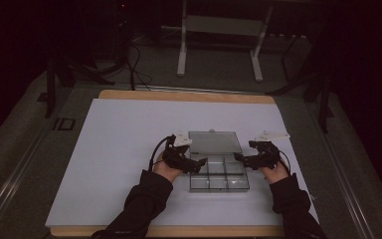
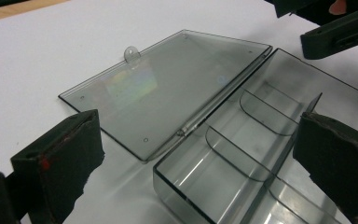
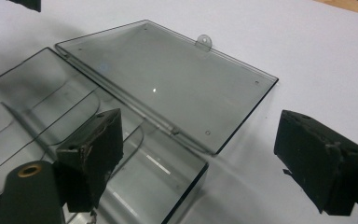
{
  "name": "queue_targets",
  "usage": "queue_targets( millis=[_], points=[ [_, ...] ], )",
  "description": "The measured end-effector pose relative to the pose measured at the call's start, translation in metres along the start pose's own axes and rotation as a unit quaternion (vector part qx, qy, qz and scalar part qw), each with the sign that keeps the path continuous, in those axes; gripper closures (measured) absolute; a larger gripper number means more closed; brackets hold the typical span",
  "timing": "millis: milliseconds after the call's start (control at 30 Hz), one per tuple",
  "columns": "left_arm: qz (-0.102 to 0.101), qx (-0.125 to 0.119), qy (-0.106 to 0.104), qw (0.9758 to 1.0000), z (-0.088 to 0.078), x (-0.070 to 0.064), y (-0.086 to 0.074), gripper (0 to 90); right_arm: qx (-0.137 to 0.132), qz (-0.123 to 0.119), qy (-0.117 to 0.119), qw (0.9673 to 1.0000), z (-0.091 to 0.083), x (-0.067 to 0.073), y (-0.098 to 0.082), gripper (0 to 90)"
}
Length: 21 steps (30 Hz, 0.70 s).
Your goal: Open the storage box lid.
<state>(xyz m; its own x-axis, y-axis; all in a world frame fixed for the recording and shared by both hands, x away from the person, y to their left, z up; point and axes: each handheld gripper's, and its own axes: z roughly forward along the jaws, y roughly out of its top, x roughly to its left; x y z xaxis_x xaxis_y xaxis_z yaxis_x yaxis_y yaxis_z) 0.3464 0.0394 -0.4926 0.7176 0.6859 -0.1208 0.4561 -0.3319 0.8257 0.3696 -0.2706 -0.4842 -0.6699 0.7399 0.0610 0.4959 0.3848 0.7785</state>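
At frame centre I hold the left gripper [image 1: 202, 163] and right gripper [image 1: 238, 158], jaws apart, beside the clear smoky plastic compartment box [image 1: 219, 175], lid [image 1: 214, 142] flat open.

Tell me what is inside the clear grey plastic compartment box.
The clear grey plastic compartment box lies open, its lid flat behind. Its compartments hold nothing where visible; the black gripper jaws cover part of the interior.

box [image 1: 219, 175]: clear smoke-grey, rainbow sheen on lid [image 2: 168, 88] | jaw pads: black | sheet [image 1: 119, 149] under box: white | table [image 1: 179, 95]: tan wood edge
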Motion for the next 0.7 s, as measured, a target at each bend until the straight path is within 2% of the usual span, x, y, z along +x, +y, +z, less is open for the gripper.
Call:
queue_targets(
  millis=[100,300,533,700],
  points=[
    [-0.001,-0.001,-0.006,1.0,-0.004,-0.001,-0.002,2.6,0.0,-0.003,0.002,1.0,-0.005,0.002,-0.002,15.4],
    [0.011,0.003,-0.005,0.9999,-0.014,-0.006,-0.008,2.6,-0.004,-0.003,0.006,1.0,-0.014,0.004,-0.007,15.4],
    [0.005,-0.001,-0.006,1.0,-0.027,-0.006,-0.016,2.6,-0.009,-0.008,0.004,0.9999,-0.025,0.006,-0.013,15.4],
    [0.007,-0.001,-0.005,1.0,-0.036,-0.008,-0.02,2.6,-0.011,-0.009,0.005,0.9999,-0.034,0.006,-0.018,15.4]
  ],
)
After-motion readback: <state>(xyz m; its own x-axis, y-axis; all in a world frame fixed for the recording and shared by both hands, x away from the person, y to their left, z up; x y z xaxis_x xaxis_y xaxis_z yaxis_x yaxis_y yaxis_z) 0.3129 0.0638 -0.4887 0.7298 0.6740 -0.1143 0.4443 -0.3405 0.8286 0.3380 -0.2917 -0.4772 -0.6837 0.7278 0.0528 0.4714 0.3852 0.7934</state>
